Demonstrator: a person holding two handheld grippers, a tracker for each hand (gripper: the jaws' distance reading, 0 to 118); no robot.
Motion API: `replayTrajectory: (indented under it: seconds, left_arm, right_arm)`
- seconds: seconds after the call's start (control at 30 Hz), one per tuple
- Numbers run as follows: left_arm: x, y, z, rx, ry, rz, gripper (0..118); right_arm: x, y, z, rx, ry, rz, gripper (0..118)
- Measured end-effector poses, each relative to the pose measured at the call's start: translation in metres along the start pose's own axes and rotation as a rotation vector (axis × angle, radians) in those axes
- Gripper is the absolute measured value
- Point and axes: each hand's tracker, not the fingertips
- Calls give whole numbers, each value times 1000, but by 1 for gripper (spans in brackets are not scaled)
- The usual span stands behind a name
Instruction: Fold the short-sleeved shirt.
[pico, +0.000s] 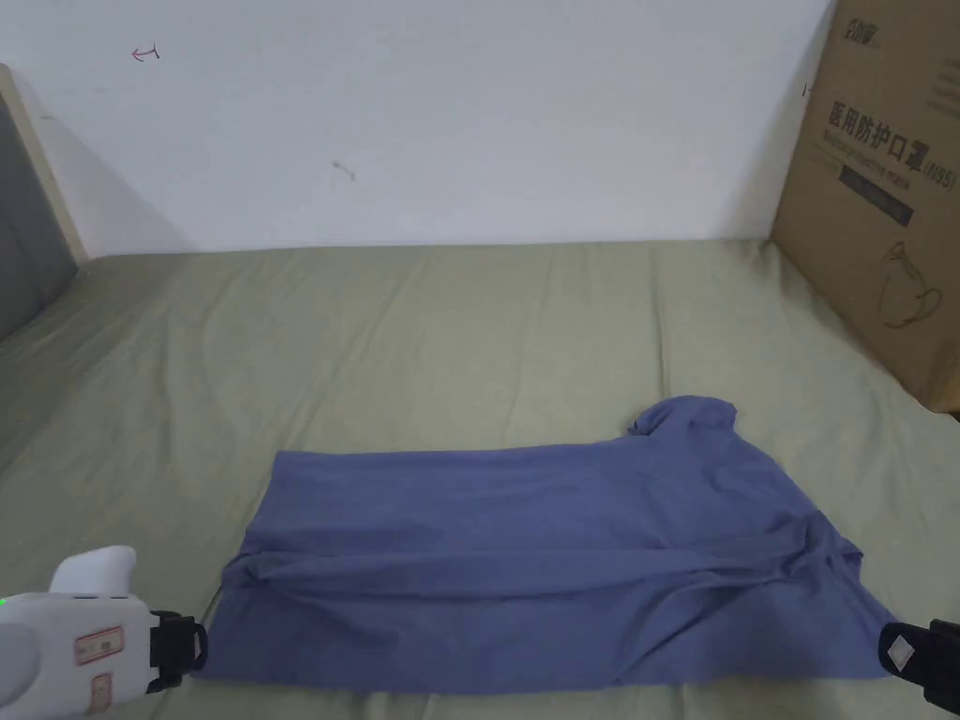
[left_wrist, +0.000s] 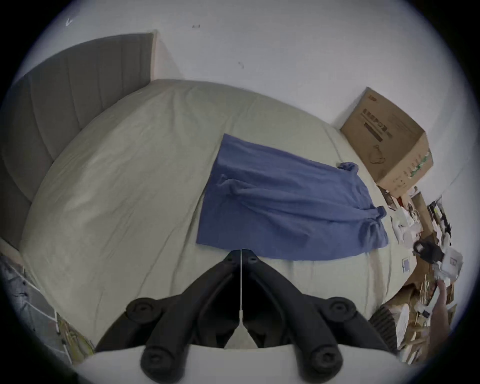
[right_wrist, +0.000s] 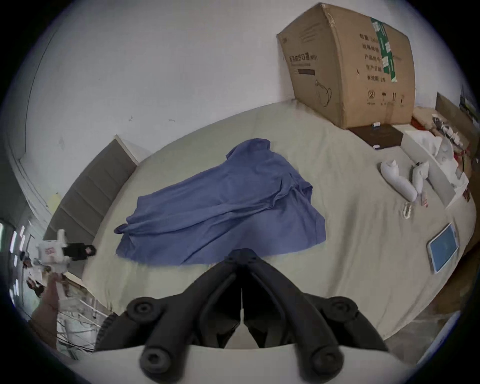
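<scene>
Blue cotton, a short-sleeved shirt (pico: 534, 553) lies partly folded lengthwise on the pale green sheet of the bed (pico: 450, 328), its hem toward the left, its collar and sleeves toward the right, with a long ridge of bunched cloth running across the middle. A large brown cardboard box (pico: 881, 197) stands on the bed against the white wall (pico: 450, 112), just beyond the shirt's collar end. A grey padded headboard (pico: 28, 216) closes the bed's left side. Farther right on the sheet lie white padded rolls (right_wrist: 397, 179), a flat dark brown case (right_wrist: 376, 135) beside the box, and a tablet with a blue screen (right_wrist: 442, 246) near the bed's edge. None of these lies between the shirt and either tool.

The left gripper (pico: 192, 647), white-bodied with black fingers, sits just beside the shirt's near left corner, close to the hem but not on it; in its own view the fingers (left_wrist: 231, 259) are pressed together with nothing between them, just short of the shirt's near edge. The right gripper (pico: 905, 649) sits at the shirt's near right corner, beside the sleeve; its fingers (right_wrist: 233, 256) are likewise pressed together and empty, tips at the cloth's near edge.
</scene>
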Motion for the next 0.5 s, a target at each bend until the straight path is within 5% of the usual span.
replayTrajectory:
  seconds: [0.1, 0.2, 0.23, 0.4, 0.5]
  left_arm:
    - [-10, 11, -53, -66, 35, 23, 8]
    - [-6, 2, -80, -93, 74, -16, 112]
    - [-3, 0, -88, -134, 91, -22, 117]
    - [18, -18, -60, -41, 97, -156, 103]
    - [19, -12, -38, 1, 14, -92, 29]
  right_arm:
    - [6, 1, -4, -13, -6, -30, 0]
    - [13, 0, -11, -36, -25, -45, 0]
    - [15, 1, -14, -43, -33, -44, 0]
    - [27, 15, -37, -61, -118, 9, 0]
    - [50, 31, -61, -67, -137, 15, 0]
